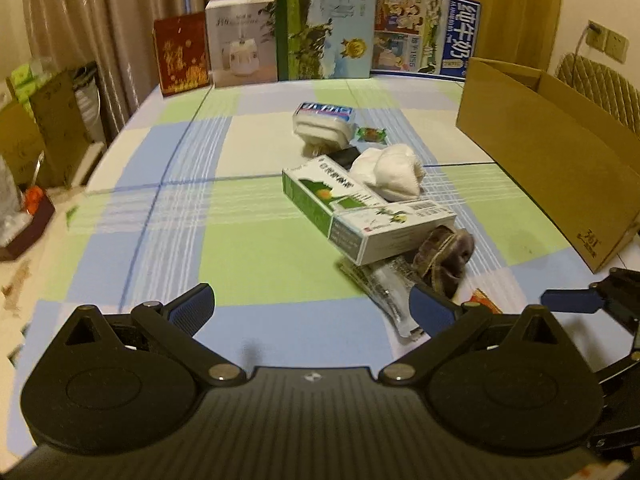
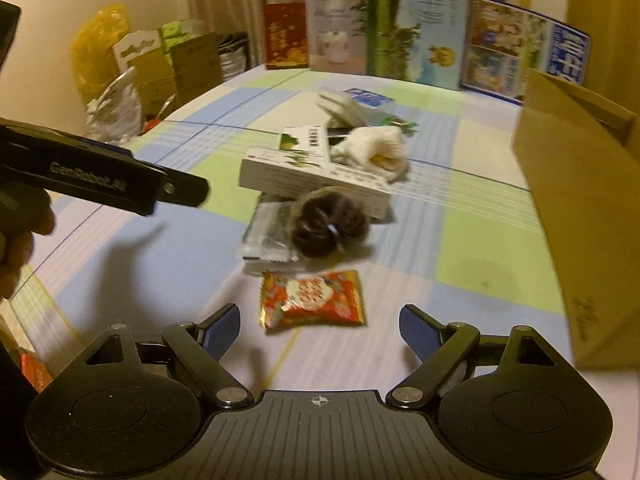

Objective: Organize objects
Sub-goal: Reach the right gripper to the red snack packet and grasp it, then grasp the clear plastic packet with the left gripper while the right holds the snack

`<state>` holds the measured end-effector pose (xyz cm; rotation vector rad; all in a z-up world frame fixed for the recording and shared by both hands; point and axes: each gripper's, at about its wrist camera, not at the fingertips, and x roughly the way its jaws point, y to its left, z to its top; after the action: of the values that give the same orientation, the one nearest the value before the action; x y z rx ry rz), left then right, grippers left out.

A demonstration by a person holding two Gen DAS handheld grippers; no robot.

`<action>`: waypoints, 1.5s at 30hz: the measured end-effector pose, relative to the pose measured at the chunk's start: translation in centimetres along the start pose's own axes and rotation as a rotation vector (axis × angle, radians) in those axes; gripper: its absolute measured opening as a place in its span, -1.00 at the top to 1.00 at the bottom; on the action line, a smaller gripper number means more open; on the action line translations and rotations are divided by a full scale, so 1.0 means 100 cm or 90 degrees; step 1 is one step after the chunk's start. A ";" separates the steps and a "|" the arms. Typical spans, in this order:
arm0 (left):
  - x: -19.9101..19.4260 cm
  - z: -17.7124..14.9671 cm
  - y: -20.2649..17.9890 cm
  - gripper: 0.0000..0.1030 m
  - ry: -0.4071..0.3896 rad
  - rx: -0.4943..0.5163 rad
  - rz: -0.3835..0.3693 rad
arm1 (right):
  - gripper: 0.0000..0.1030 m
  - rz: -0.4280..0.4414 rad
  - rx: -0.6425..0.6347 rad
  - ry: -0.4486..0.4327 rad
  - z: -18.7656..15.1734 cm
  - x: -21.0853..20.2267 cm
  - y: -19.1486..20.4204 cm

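Both the left gripper (image 1: 310, 306) and right gripper (image 2: 320, 330) hover with jaws wide apart, empty, above the checked surface (image 1: 260, 264); a red foil snack packet (image 2: 314, 298) lies ahead.

It was a lived-in home, most likely a dining room. A table under a checked blue, green and white cloth (image 1: 168, 216) stood before long beige curtains (image 1: 100, 20). A quilted tan chair back (image 1: 600, 84) sat by a wall with plug sockets (image 1: 606, 42). Printed milk and gift cartons (image 1: 332, 20) lined the far edge, and brown cardboard boxes (image 2: 168, 68) were stacked along the wall.
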<state>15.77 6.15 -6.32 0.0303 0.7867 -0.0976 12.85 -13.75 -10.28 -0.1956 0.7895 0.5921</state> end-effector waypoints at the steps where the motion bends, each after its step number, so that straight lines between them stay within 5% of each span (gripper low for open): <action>1: 0.004 -0.001 0.003 -0.98 0.005 -0.009 -0.005 | -0.65 0.002 -0.006 0.003 0.001 0.006 0.000; 11: 0.022 -0.007 0.004 -0.97 0.030 -0.039 -0.041 | -0.37 -0.008 -0.013 0.011 0.003 0.033 -0.005; 15: 0.025 -0.007 -0.001 -0.91 0.034 -0.044 -0.055 | 0.10 -0.011 -0.009 0.000 0.004 0.031 -0.005; 17: 0.029 -0.007 -0.006 -0.88 0.037 -0.042 -0.064 | 0.18 -0.009 0.003 0.002 0.004 0.028 -0.008; 29: 0.058 0.003 -0.048 -0.39 0.039 0.000 -0.064 | 0.19 -0.102 0.098 0.013 -0.003 0.010 -0.053; 37: 0.066 0.001 -0.059 0.26 0.052 0.038 -0.021 | 0.19 -0.100 0.108 0.014 -0.006 -0.001 -0.056; 45: 0.026 -0.031 -0.061 0.33 0.072 0.073 -0.025 | 0.19 -0.095 0.109 0.014 -0.010 -0.018 -0.049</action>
<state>14.83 0.07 -10.30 0.1301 0.8942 -0.1801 14.02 -18.96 -9.91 -0.1029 0.8345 0.3798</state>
